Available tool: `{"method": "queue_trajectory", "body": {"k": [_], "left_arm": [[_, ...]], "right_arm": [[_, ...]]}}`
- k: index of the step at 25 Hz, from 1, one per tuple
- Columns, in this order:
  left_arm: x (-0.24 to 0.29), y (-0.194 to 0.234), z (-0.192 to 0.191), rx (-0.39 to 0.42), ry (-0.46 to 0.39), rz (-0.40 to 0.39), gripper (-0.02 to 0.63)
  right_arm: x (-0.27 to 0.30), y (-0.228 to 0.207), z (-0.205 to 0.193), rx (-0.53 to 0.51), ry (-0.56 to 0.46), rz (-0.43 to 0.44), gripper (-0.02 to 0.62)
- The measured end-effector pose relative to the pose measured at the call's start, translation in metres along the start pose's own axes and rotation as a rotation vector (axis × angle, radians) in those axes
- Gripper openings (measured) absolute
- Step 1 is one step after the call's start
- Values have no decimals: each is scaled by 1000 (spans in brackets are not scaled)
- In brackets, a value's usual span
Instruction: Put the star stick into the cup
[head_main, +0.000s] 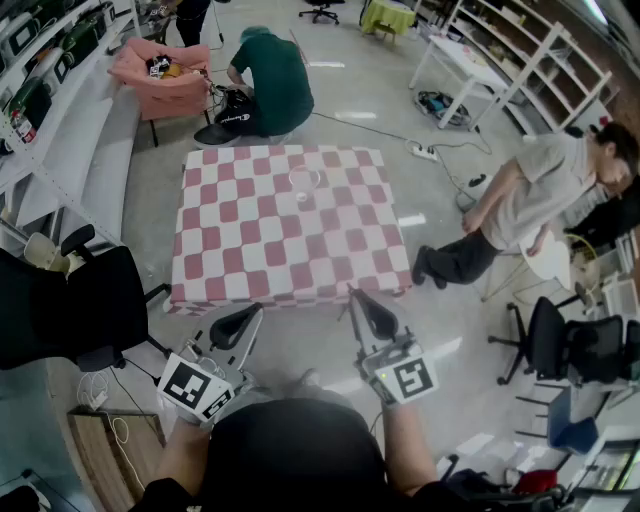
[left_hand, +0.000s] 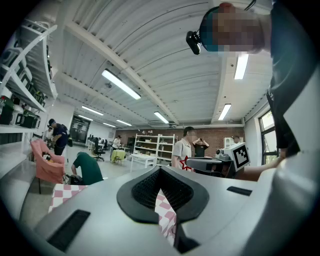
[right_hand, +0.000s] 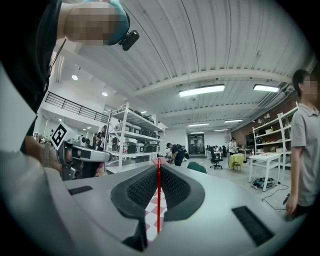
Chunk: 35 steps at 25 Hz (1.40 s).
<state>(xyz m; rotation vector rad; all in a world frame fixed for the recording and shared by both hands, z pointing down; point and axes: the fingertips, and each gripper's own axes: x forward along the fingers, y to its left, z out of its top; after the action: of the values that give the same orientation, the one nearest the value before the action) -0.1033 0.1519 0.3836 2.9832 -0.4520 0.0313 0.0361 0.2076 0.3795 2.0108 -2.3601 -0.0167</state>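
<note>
Right gripper view: my right fingers (right_hand: 140, 192) pinch the thin red star stick (right_hand: 159, 200). My left fingers (left_hand: 145, 190) are pressed together.

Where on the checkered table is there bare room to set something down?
Nearly all of the table is bare. The whole near half is free, and so are the strips left and right of the cup. Only the far middle is taken, by that cup. Beyond the far edge a crouching person crowds the floor.

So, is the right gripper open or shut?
Shut: the right gripper pinches the red stick between its jaws.
</note>
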Motion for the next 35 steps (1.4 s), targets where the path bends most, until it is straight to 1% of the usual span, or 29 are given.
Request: {"method": "queue_trajectory", "body": {"k": [6, 12, 17, 22, 29, 35], "left_arm": [[13, -2, -5, -34, -3, 30, 40], [31, -19, -9, -29, 19, 67, 40], [41, -29, -17, -35, 46, 122, 40], [50, -29, -22, -37, 60, 137, 40], [72, -7, -28, -54, 64, 128, 40], [93, 41, -29, -77, 58, 111, 40]], "right_arm": [[-6, -16, -1, 42, -20, 8, 26], [-22, -35, -3, 55, -33, 46, 26], [-31, -59, 1, 112, -76, 67, 26], [-30, -76, -7, 111, -56, 57, 26], [-10, -93, -18, 126, -32, 46, 26], [36, -107, -23, 124, -10, 26, 26]]}}
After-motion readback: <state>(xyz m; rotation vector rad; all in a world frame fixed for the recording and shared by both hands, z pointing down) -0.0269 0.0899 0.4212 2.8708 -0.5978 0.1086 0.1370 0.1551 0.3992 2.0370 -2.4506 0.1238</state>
